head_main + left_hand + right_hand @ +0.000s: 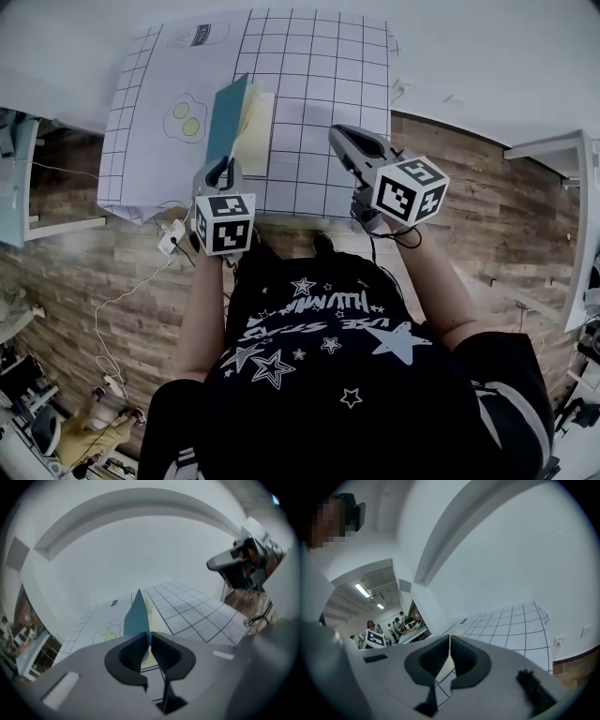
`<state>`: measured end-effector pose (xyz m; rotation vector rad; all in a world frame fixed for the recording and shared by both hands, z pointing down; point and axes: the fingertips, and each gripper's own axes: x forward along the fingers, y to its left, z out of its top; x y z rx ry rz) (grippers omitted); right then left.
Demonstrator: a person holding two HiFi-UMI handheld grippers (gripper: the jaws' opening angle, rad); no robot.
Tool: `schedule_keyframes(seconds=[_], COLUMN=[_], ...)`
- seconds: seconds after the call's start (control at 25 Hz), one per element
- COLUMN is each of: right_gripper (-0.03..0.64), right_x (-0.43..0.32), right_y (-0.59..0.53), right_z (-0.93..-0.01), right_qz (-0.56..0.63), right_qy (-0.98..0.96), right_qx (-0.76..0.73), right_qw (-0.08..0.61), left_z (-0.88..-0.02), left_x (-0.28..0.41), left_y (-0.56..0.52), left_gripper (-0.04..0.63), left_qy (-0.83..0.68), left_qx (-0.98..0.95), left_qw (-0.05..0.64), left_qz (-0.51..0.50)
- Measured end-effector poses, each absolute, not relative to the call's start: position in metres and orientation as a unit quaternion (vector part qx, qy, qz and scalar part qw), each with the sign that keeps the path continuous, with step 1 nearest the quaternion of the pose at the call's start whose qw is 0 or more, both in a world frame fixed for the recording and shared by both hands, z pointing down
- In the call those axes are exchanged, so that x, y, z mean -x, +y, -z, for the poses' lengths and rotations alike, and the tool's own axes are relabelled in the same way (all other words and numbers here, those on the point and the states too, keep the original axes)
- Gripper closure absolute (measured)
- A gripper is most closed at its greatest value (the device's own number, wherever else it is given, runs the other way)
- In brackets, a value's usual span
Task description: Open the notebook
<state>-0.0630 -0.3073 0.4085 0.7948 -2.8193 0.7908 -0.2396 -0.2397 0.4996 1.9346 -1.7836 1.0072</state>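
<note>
The notebook lies on the grid mat [319, 75]. Its teal cover [227, 117] is raised on edge above the cream pages [262, 122]. My left gripper [223, 174] is shut on the near edge of that cover. In the left gripper view the teal cover [138, 616] rises from between the jaws of the left gripper [150, 638], with the pages [156, 620] to its right. My right gripper [339, 137] hovers over the mat to the right of the notebook. In its own view the right gripper [450, 641] is shut with nothing in it.
A yellow-green drawing [185, 117] is printed on the mat left of the notebook. The white table ends at a near edge [281, 214] over a wooden floor [487, 206]. Cables and a white plug box [171, 240] lie on the floor. People stand far off [401, 620].
</note>
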Motion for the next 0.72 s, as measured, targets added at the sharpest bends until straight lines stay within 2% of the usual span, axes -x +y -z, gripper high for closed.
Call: schedule_keyframes(seconds=[0.16,0.24,0.48,0.72], right_gripper=[0.598,0.598,0.598,0.598], right_x=[0.095,0.117,0.181,0.224], right_y=[-0.311,-0.313,-0.318,-0.322], right_z=[-0.401,-0.401,-0.397,-0.397], right_qz=[-0.254,-0.253,-0.244,-0.244], right_qy=[-0.929,-0.929,-0.932,-0.928], right_qx=[-0.263,-0.263,-0.260,-0.273], right_qw=[0.052,0.053,0.060,0.072], left_z=[-0.473,-0.466,-0.469,-0.509], left_x=[0.273,0.295,0.360,0.420], left_y=[-0.238,-0.237,-0.233,-0.228], left_gripper=[0.551,0.551,0.549,0.524], left_qy=[-0.627,-0.623,-0.622,-0.613], left_qx=[-0.711,-0.721,-0.728,-0.717], left_qw=[0.235,0.244,0.235,0.290], left_qz=[-0.215,-0.181,-0.168,-0.159])
